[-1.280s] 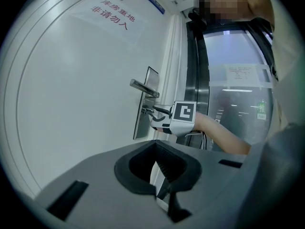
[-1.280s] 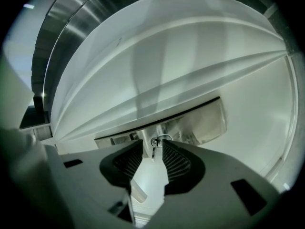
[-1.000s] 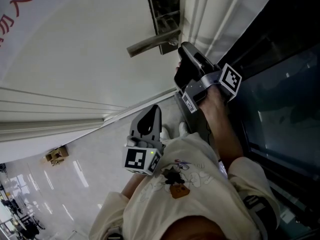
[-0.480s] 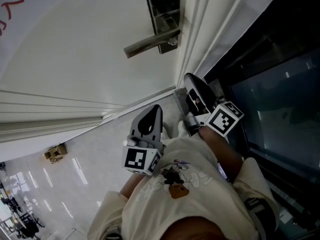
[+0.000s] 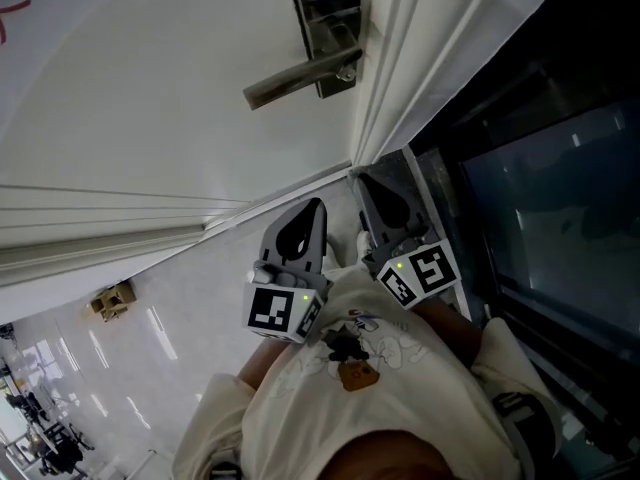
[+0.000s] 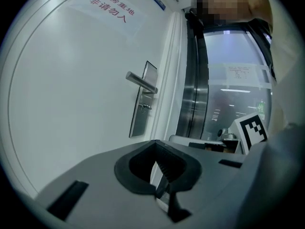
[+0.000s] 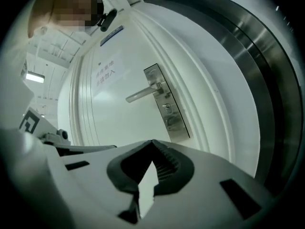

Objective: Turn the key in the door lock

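The white door carries a steel lock plate (image 5: 325,23) with a lever handle (image 5: 295,78). A small key (image 7: 167,107) sticks out of the plate below the handle, and nothing touches it. It also shows as the key (image 6: 144,107) in the left gripper view. My right gripper (image 5: 368,183) is held back by my body, well short of the lock. It is shut and holds nothing, pointing at the plate (image 7: 169,109). Beside it, my left gripper (image 5: 314,210) is also shut and empty, aimed at the door.
A dark glass panel (image 5: 545,198) in a steel frame (image 6: 193,94) stands right of the door. A notice with red characters (image 6: 113,11) hangs high on the door. A small cardboard box (image 5: 112,303) lies on the glossy floor to the left.
My right gripper has drawn back from the lock plate to beside the left gripper, and it has rolled over. The left gripper has stayed put.
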Demonstrator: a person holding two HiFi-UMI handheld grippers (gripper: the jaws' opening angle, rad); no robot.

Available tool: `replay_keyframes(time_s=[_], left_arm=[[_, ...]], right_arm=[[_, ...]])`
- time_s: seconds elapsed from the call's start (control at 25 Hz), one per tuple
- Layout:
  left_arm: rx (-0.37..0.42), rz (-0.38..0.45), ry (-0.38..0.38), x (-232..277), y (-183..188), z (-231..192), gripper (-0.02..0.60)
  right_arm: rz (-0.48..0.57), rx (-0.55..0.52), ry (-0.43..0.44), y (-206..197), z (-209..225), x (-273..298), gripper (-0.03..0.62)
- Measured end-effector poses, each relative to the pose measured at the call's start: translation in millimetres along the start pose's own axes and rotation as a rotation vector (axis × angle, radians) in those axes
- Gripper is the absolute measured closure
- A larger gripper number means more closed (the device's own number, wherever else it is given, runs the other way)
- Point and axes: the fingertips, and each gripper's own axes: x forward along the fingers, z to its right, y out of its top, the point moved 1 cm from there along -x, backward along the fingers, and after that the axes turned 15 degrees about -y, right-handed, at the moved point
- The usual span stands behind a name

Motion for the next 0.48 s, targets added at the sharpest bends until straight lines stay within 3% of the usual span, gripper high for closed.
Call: replay_keyframes(time_s=[0.48], left_arm=[[0.006, -0.005, -0.020, 6.7, -2.1, 2.8, 0.575]], right_arm=[[-0.004, -0.099, 0.031, -7.3, -13.4, -5.3, 0.588]])
